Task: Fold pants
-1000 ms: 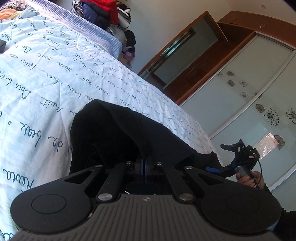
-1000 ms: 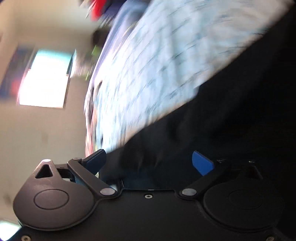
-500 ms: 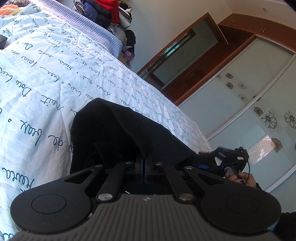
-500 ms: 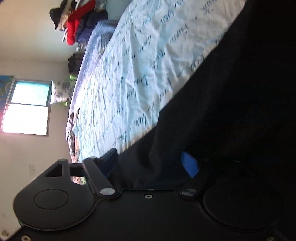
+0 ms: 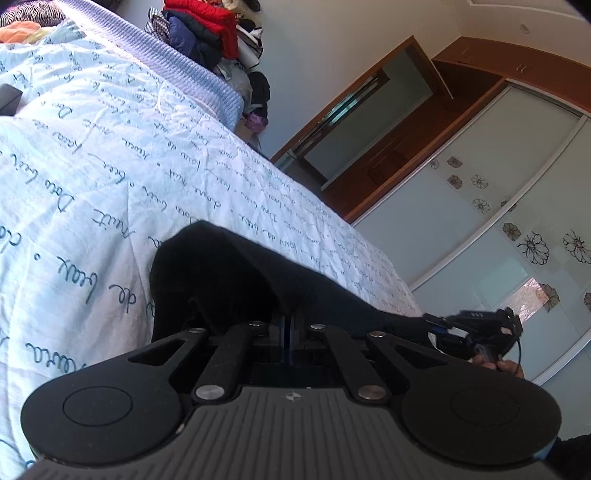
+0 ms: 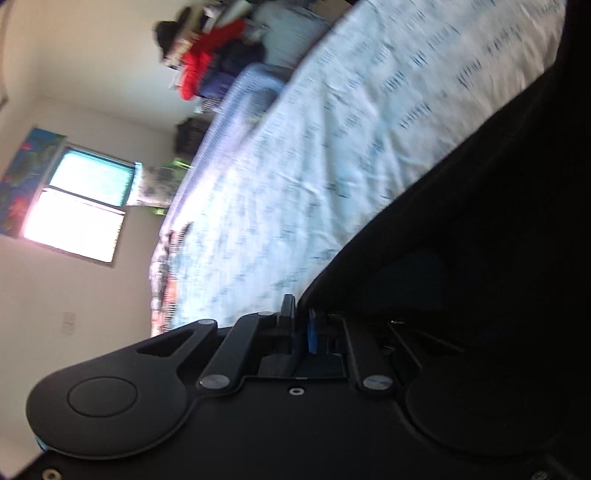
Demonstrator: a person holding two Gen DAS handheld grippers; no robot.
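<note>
The black pants (image 5: 236, 280) lie on the light blue bedspread (image 5: 110, 155) with script print. My left gripper (image 5: 290, 321) is shut on an edge of the pants and lifts a fold of the cloth. My right gripper (image 5: 443, 328) shows at the lower right of the left wrist view, at the other end of the same edge. In the right wrist view the right gripper (image 6: 301, 328) has its blue pads nearly together on the edge of the pants (image 6: 480, 229), which fill the right side.
A pile of clothes (image 5: 207, 33) sits beyond the far edge of the bed. A sliding wardrobe with flower print (image 5: 498, 206) stands to the right. A window (image 6: 77, 206) shows on the far wall in the right wrist view.
My right gripper has gone from open to shut on the pants' edge and moved in against the cloth. My left gripper has stayed shut on the pants, lifting slightly.
</note>
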